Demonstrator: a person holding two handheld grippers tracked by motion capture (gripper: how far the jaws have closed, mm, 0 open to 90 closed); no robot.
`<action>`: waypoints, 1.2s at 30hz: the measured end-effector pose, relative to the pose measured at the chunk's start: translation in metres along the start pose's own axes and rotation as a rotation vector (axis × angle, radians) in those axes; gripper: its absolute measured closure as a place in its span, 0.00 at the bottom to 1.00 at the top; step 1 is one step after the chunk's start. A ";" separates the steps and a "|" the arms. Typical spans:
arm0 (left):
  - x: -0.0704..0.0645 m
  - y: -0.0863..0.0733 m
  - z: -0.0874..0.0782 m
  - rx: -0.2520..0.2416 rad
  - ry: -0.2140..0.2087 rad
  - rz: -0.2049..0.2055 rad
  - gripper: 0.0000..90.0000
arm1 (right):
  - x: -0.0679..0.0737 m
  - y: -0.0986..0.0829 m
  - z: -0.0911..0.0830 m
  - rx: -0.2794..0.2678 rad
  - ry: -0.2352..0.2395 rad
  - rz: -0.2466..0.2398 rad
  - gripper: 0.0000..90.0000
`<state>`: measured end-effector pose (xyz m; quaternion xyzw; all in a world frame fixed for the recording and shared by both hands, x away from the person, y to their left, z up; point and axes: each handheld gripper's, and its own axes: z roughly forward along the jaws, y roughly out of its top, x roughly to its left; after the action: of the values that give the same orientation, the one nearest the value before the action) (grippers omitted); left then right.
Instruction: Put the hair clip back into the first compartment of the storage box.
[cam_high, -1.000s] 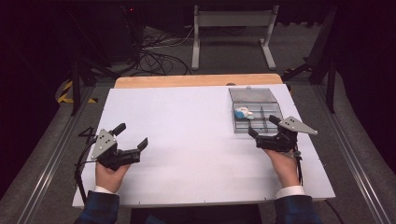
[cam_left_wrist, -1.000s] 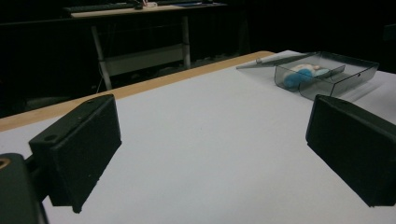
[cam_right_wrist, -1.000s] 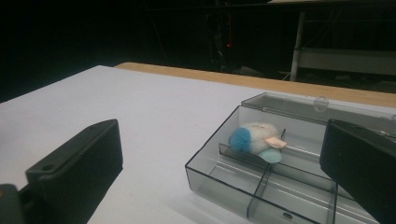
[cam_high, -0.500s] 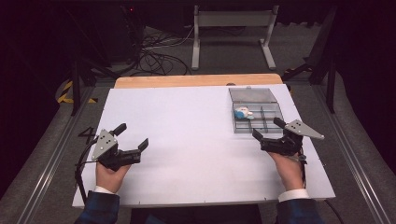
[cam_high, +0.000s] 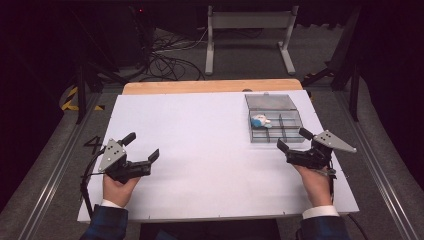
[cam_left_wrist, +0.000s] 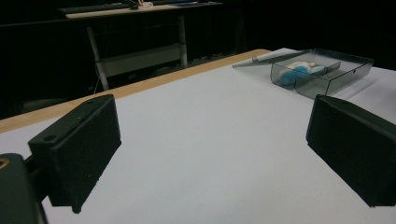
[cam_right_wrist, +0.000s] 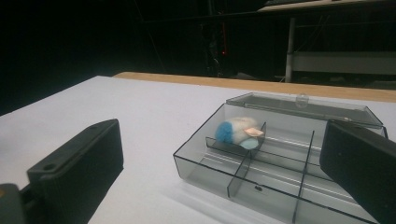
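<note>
in the high view the right gripper (cam_high: 295, 140) sits at the right of the frame, just below the clear compartment box (cam_high: 290, 136), its jaws spread wide and holding nothing. the near wall of the box is just ahead of the jaw tips; i cannot tell whether they touch it. the box stands on the white table (cam_high: 200, 150) towards its upper right corner, with its clear lid (cam_high: 270, 101) folded back flat on the far side. inside, a small blue and white fluffy toy (cam_high: 259, 121) lies in the far left compartment. in the right gripper view the toy (cam_right_wrist: 236, 131) shows in the centre of the frame, between the two black jaws but well beyond them, tucked against a divider.

the left gripper (cam_high: 142, 146) rests at the lower left of the high view, also released, jaws apart over bare table. in its own view the box (cam_left_wrist: 322, 71) appears at the upper right, well apart from it.
</note>
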<state>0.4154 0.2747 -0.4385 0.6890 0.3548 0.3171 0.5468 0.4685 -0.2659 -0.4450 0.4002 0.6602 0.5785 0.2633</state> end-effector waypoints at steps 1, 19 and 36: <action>0.000 0.000 0.000 0.001 -0.001 0.004 0.04 | 0.000 0.000 -0.001 0.002 -0.001 -0.006 0.00; 0.001 -0.001 -0.002 -0.017 -0.023 -0.025 0.04 | -0.012 -0.003 -0.022 -0.017 0.004 -0.019 0.00; 0.004 -0.002 -0.004 -0.022 -0.032 -0.031 0.04 | -0.020 -0.004 -0.030 -0.036 -0.001 -0.003 0.00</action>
<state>0.4142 0.2798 -0.4391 0.6823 0.3531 0.3014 0.5648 0.4538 -0.2992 -0.4451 0.3950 0.6499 0.5897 0.2717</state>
